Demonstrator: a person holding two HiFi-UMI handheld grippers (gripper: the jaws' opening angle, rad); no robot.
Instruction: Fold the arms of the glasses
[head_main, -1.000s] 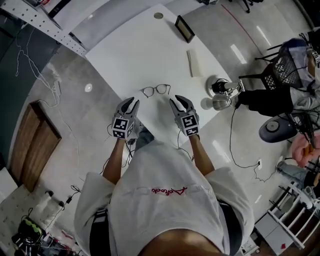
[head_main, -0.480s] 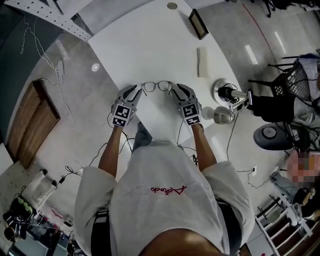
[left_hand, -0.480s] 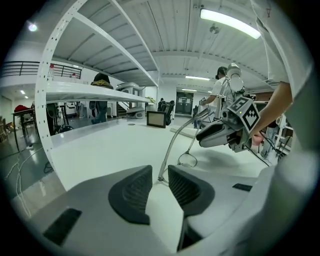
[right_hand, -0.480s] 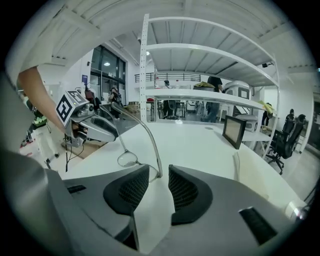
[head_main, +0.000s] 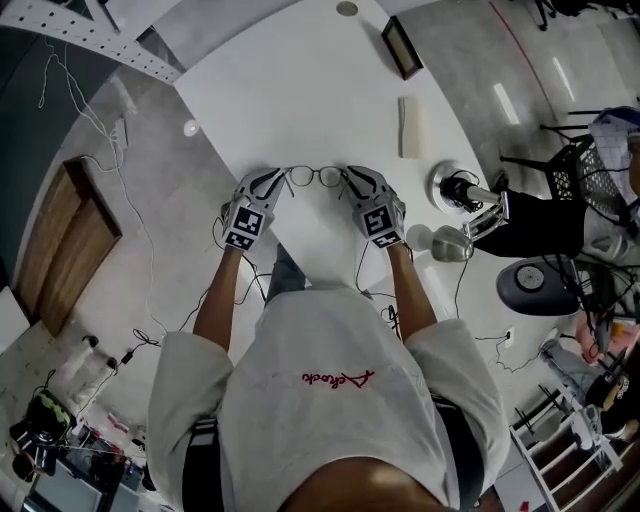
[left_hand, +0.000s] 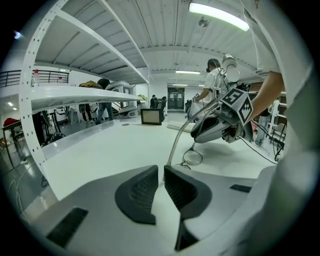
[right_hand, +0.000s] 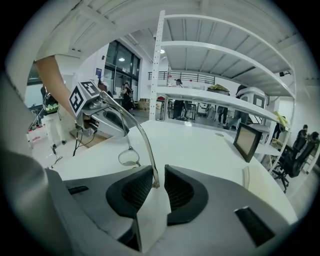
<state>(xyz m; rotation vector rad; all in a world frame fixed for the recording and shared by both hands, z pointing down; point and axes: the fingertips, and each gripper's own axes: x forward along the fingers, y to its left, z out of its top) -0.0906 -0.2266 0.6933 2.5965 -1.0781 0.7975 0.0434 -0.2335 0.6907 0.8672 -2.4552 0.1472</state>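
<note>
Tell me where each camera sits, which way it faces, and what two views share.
Head view: on the person's head, looking steeply down at the white table; shows shirt, forearms, left gripper and right gripper at the glasses.
Left gripper view: rides the left gripper, facing across the table along narrowly parted jaws around one glasses arm.
Right gripper view: rides the right gripper, facing the opposite way; its jaws have just been closing, the other arm's tip between them.
Shared: all see the glasses; each gripper view sees the other gripper.
</note>
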